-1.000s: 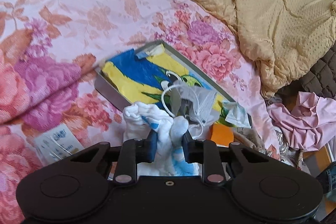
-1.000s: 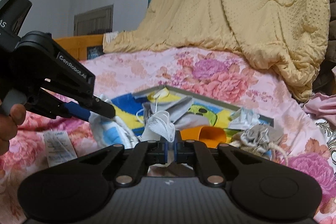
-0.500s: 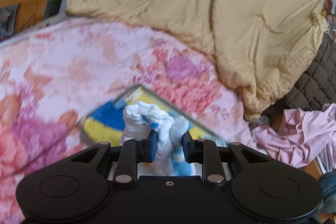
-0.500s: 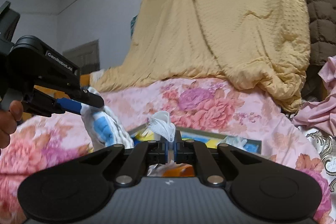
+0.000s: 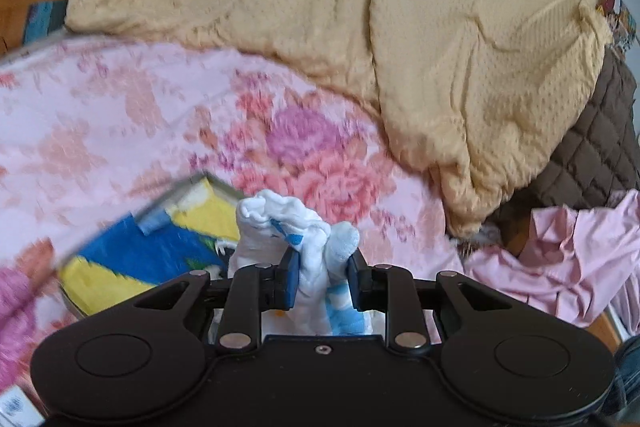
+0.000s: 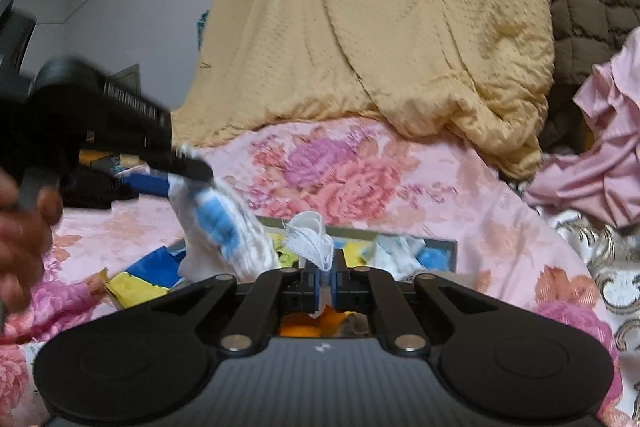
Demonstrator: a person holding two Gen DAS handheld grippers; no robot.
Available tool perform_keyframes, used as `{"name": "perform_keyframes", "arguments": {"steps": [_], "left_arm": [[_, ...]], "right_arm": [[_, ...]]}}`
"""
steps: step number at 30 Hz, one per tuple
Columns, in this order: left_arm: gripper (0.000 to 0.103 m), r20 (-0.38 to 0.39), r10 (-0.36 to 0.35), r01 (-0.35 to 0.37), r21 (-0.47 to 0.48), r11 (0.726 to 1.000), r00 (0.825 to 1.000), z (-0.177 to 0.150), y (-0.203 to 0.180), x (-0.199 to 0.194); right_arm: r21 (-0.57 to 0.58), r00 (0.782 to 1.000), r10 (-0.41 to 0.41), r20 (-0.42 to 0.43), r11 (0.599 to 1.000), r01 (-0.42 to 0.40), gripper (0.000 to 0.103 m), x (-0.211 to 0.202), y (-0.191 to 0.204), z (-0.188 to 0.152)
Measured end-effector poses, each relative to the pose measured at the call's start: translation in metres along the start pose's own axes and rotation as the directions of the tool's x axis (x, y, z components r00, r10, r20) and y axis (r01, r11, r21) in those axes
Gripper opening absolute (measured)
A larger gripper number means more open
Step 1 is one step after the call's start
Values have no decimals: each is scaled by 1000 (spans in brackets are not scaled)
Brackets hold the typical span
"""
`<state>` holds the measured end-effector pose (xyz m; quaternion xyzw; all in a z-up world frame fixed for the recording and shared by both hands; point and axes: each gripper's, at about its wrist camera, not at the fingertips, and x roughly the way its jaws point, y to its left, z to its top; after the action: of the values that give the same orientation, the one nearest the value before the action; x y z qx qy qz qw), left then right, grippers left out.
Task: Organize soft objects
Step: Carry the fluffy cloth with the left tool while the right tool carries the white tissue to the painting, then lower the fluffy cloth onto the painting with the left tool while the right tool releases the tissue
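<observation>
Left gripper clamped on a white-and-blue sock bundle, held above the near edge of the tray. Right gripper closed tight on a small white mesh cloth, which sticks up from the pads. Tray with yellow-and-blue lining lies on the floral bedspread. Yellow quilt heaped at the far side; pink garment at right.
</observation>
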<state>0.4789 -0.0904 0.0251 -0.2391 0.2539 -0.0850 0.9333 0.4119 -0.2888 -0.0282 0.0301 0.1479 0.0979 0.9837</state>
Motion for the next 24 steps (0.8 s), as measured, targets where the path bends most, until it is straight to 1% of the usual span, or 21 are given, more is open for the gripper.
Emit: {"name": "perform_keyframes", "arguments": {"steps": [4,8,10,13,15,19,22,24], "left_arm": [[27,-40,11,-11,-14,1000,999,-18,11,18],[27,-81,44,-46,-21,999,996,-31,23,33],[28,-90,65,-68,-29,997,994,-36,30,38],[28,-98,72,-77,-48,996,993,-39,37,42],[29,-103,79,-83,-43,996,992,-40,38,44],[31,-114,108,-110,-8,994,988,-44,36,48],[34,-106,111,-113,-15,994,988,-46,36,47],[38,-102,111,-113,-16,993,989,-45,35,46]], "right_arm": [[12,999,-28,-26,1000,28,7,3,-6,-3],[42,997,-45,-62,998,48,9,10,-13,-7],[42,996,-53,-69,998,56,10,11,-15,-8],[38,996,-55,-74,998,58,10,12,-15,-10],[30,995,-59,-75,998,61,11,13,-14,-10],[4,995,-75,-73,997,75,21,13,-9,-11],[2,995,-73,-64,997,73,31,12,-10,-11],[7,996,-69,-59,998,70,35,12,-10,-11]]}}
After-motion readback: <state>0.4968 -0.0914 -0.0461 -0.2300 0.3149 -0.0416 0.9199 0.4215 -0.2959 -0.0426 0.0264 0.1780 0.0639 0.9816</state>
